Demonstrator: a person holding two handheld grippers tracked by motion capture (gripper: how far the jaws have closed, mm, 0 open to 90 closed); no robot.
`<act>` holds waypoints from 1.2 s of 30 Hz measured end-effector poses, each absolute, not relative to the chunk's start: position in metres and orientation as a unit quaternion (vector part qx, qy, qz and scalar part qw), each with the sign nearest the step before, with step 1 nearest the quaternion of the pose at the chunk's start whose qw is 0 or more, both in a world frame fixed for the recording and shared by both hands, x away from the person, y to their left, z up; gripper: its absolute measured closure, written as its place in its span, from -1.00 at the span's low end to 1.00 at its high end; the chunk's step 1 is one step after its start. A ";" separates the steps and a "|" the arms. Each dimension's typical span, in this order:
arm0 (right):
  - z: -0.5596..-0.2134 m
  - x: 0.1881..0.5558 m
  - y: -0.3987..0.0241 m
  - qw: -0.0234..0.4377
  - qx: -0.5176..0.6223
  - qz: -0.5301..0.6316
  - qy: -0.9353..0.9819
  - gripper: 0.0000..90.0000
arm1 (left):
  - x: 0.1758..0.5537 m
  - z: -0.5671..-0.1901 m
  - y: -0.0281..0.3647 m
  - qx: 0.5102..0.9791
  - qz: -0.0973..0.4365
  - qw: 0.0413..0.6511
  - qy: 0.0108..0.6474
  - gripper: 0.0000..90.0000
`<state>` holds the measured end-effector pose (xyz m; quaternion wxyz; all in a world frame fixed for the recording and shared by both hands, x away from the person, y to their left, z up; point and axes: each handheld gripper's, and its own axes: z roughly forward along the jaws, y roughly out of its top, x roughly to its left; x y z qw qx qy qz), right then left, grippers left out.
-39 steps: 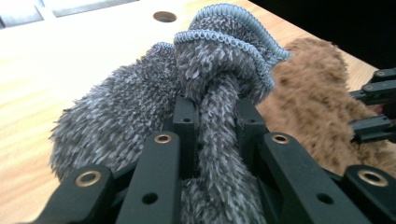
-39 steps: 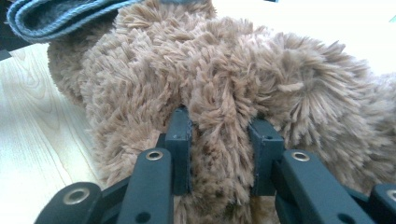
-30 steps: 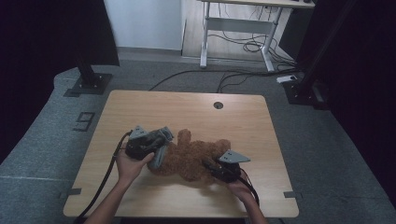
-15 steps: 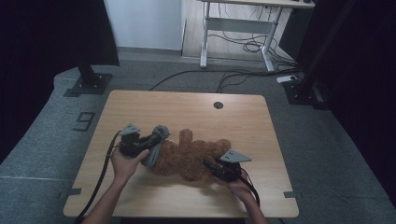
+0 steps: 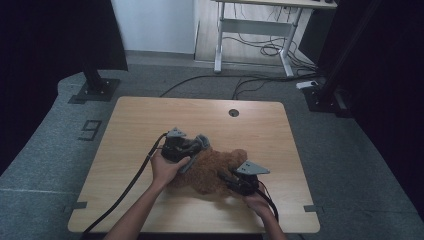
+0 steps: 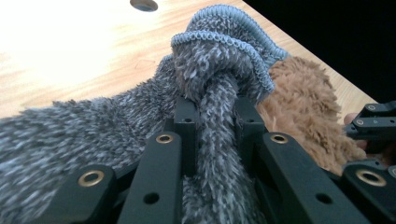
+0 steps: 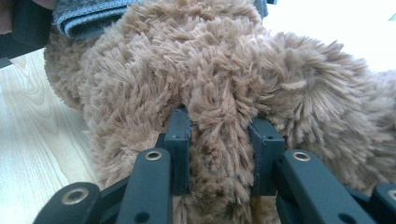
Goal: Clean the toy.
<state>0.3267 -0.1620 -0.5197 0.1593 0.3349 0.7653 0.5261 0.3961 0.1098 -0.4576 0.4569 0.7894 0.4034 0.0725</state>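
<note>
left hand-held gripper, clamped on grey cloth, shifts right over brown plush; my right hand-held gripper pins it.

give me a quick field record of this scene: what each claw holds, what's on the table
surface: wooden table
left claw: shut on a fold of grey fuzzy cloth
right claw: shut on brown plush toy
cloth position: lies against the plush toy, left of it in the high view
plush toy position: on the table, between both hands
table feature: round hole near far edge
</note>
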 end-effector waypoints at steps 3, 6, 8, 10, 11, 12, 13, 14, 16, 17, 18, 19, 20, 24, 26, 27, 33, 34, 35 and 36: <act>-0.518 0.325 -0.161 0.160 0.331 0.526 0.767 0.38 | 0.388 -0.464 0.115 0.788 0.070 0.460 0.403 0.70; -0.514 0.323 -0.162 0.155 0.327 0.529 0.768 0.21 | 0.379 -0.469 0.120 0.782 0.071 0.472 0.400 0.70; -0.511 0.321 -0.164 0.149 0.324 0.534 0.766 0.04 | 0.372 -0.472 0.122 0.781 0.080 0.478 0.395 0.71; -0.505 0.318 -0.165 0.145 0.325 0.538 0.765 -0.10 | 0.364 -0.475 0.124 0.779 0.091 0.482 0.390 0.71; -0.503 0.317 -0.165 0.148 0.322 0.536 0.766 -0.15 | 0.360 -0.476 0.125 0.779 0.094 0.484 0.387 0.71; -0.498 0.315 -0.165 0.152 0.321 0.537 0.765 -0.19 | 0.358 -0.476 0.126 0.778 0.096 0.486 0.386 0.71; -0.495 0.314 -0.165 0.155 0.320 0.540 0.763 -0.22 | 0.355 -0.477 0.127 0.778 0.096 0.489 0.384 0.71; -0.488 0.311 -0.166 0.159 0.320 0.544 0.759 -0.25 | 0.355 -0.477 0.127 0.778 0.096 0.489 0.384 0.71; -0.476 0.308 -0.170 0.168 0.324 0.561 0.743 -0.27 | 0.349 -0.478 0.128 0.775 0.093 0.496 0.379 0.71; -0.471 0.308 -0.171 0.172 0.326 0.567 0.737 -0.28 | 0.346 -0.478 0.128 0.777 0.096 0.497 0.375 0.71; -0.461 0.306 -0.172 0.184 0.327 0.573 0.728 -0.30 | 0.345 -0.478 0.128 0.777 0.097 0.497 0.373 0.71; -0.456 0.306 -0.173 0.191 0.328 0.575 0.724 -0.32 | 0.343 -0.479 0.128 0.779 0.100 0.497 0.370 0.71; -0.447 0.308 -0.173 0.197 0.329 0.580 0.719 -0.33 | 0.341 -0.479 0.128 0.778 0.101 0.497 0.369 0.71; -0.425 0.323 -0.165 0.196 0.324 0.571 0.729 -0.35 | 0.336 -0.480 0.130 0.777 0.099 0.502 0.366 0.71; -0.421 0.336 -0.157 0.184 0.326 0.560 0.739 -0.37 | 0.333 -0.481 0.131 0.777 0.101 0.504 0.363 0.71; -0.420 0.341 -0.154 0.182 0.327 0.553 0.744 -0.38 | 0.331 -0.481 0.131 0.777 0.102 0.504 0.362 0.71; -0.448 0.359 -0.148 0.114 0.345 0.499 0.787 -0.52 | 0.327 -0.483 0.135 0.775 0.093 0.511 0.359 0.71; -0.456 0.352 -0.148 0.110 0.342 0.489 0.795 -0.58 | 0.327 -0.484 0.135 0.776 0.091 0.511 0.358 0.71; -0.461 0.347 -0.148 0.101 0.340 0.484 0.800 -0.64 | 0.327 -0.484 0.135 0.777 0.089 0.511 0.357 0.71; -0.467 0.340 -0.149 0.098 0.340 0.481 0.802 -0.65 | 0.327 -0.484 0.135 0.777 0.089 0.511 0.357 0.71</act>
